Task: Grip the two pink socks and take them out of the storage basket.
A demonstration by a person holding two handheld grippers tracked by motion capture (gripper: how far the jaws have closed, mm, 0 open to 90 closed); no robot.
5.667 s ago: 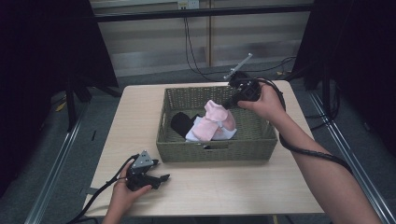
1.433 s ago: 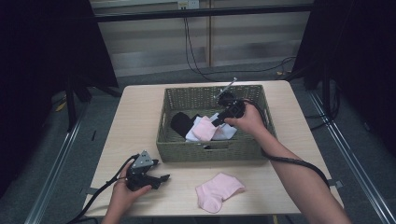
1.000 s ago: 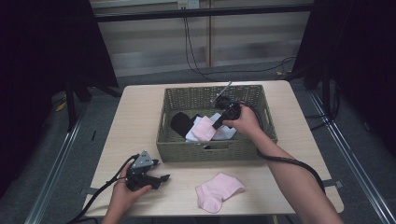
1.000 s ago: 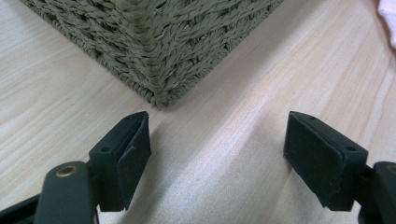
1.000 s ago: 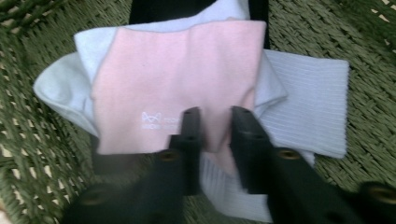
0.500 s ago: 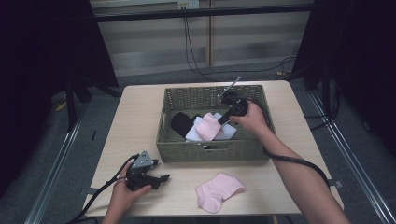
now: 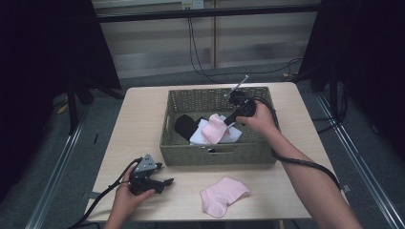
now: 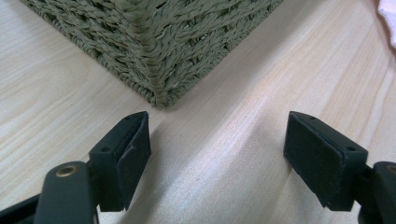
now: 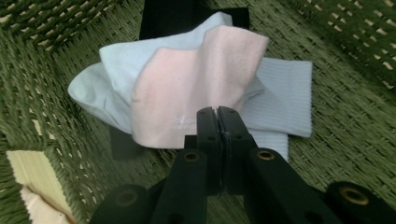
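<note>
A woven olive basket [image 7: 215,155] sits mid-table with socks inside. My right gripper [image 7: 228,123] reaches into it from the right, and its jaws are shut on the edge of a pink sock [image 7: 216,128]. In the right gripper view, the closed jaws [image 9: 217,112] pinch the pink sock [image 9: 196,88], which drapes over light blue socks [image 9: 280,88]. A second pink sock [image 7: 223,194] lies on the table in front of the basket. My left gripper [image 7: 165,183] rests open on the table at the front left, facing the basket corner [image 8: 159,42].
A black sock [image 7: 186,125] lies at the left inside the basket, under the light blue socks [image 7: 203,136]. The basket walls [image 9: 28,93] rise close around my right gripper. Bare wooden tabletop [image 7: 143,124] lies left of the basket. Cables trail on the floor behind the table.
One pink sock has gone from the basket to the table front. My right gripper returned into the basket, shut on the other pink sock and raised it slightly. The left gripper stayed put.
</note>
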